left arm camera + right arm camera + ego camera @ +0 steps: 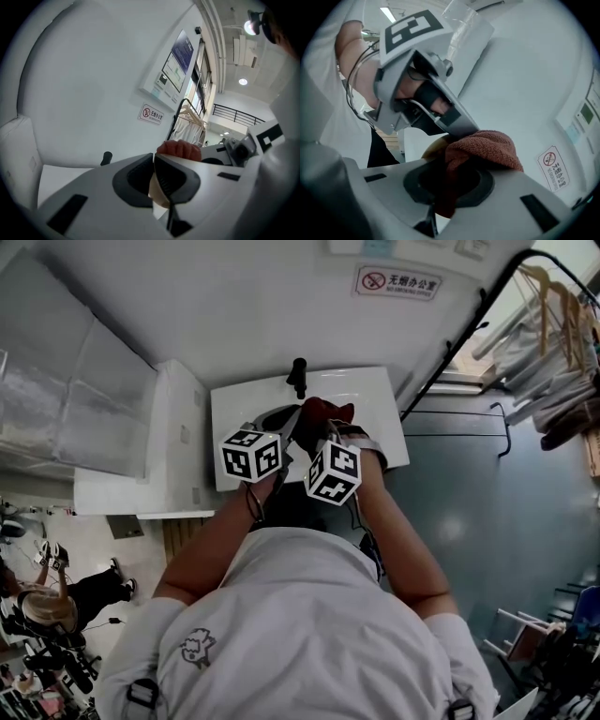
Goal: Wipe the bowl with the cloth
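Note:
My left gripper point(153, 161) is shut on the rim of a pale tan bowl point(157, 194), which shows only as a sliver between its jaws. In the right gripper view the same bowl point(432, 146) appears yellowish, with the left gripper point(457, 131) clamped on its edge. My right gripper point(454, 174) is shut on a bunched reddish-brown cloth point(483, 146), which presses against the bowl. In the head view both grippers are held close together over the sink point(375, 395), and the cloth point(323, 416) sits between them. Most of the bowl is hidden.
A black faucet point(298, 377) stands at the back of the white sink, against a white wall. To the left is a white counter block point(173, 437). A dark rack with hangers point(548, 306) stands to the right, and the grey floor point(487, 512) lies beside the sink.

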A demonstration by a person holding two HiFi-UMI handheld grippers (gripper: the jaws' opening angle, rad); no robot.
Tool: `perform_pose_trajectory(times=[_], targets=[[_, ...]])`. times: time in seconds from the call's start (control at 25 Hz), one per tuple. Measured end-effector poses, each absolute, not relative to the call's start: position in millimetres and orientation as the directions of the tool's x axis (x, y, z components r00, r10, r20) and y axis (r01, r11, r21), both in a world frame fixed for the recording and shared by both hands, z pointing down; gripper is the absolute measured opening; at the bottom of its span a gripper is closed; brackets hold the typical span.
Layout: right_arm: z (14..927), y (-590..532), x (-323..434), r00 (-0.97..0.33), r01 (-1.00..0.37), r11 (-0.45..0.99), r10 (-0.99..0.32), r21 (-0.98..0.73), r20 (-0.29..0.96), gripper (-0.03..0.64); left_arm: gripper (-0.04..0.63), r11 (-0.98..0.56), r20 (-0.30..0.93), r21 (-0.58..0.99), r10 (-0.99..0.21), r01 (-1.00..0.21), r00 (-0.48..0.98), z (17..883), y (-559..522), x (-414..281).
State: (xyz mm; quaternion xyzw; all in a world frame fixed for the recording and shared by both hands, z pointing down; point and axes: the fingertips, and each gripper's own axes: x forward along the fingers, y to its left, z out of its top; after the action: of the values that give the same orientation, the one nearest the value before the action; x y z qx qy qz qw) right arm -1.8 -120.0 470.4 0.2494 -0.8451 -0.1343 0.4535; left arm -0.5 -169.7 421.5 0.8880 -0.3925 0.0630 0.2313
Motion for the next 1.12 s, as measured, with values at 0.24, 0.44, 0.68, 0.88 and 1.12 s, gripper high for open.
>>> perform_pose_trajectory(times=[0.24, 0.44, 0.68, 0.88, 1.12], targets=[[464.3, -97.9, -8.1, -0.528, -0.238, 0.874, -0.482, 0.423, 0.699, 0.051, 0.025, -0.586, 0.285, 0.33, -0.686, -0.741, 0.669, 417.4, -177.6, -8.5], [457.8, -88.0, 9.5, -0.541, -0.232, 0.899, -0.437, 0.372, 0.718, 0.051, 0.023, -0.57, 0.283, 0.324, -0.703, -0.755, 0.653, 416.4, -184.5, -18.2], [426.6, -86.6, 43.9, -0.568, -0.323, 0.857, -0.514, 0.401, 0.642, 0.051, 0.02, -0.519, 0.267, 0.43, -0.708, -0.738, 0.653, 421.2, -194.6, -31.9], [387.8, -101.4, 81.7, -0.552, -0.498, 0.732, -0.681, 0.465, 0.481, 0.051, 0.018, -0.467, 0.235, 0.565, -0.699, -0.68, 0.675, 433.1, -200.0, -46.7], [372.1, -98.8, 97.4, -0.582, -0.554, 0.709, -0.705, 0.436, 0.405, 0.051, 0.02, -0.398, 0.132, 0.774, -0.659, -0.492, 0.741, 433.5, -196.6, -48.3]])
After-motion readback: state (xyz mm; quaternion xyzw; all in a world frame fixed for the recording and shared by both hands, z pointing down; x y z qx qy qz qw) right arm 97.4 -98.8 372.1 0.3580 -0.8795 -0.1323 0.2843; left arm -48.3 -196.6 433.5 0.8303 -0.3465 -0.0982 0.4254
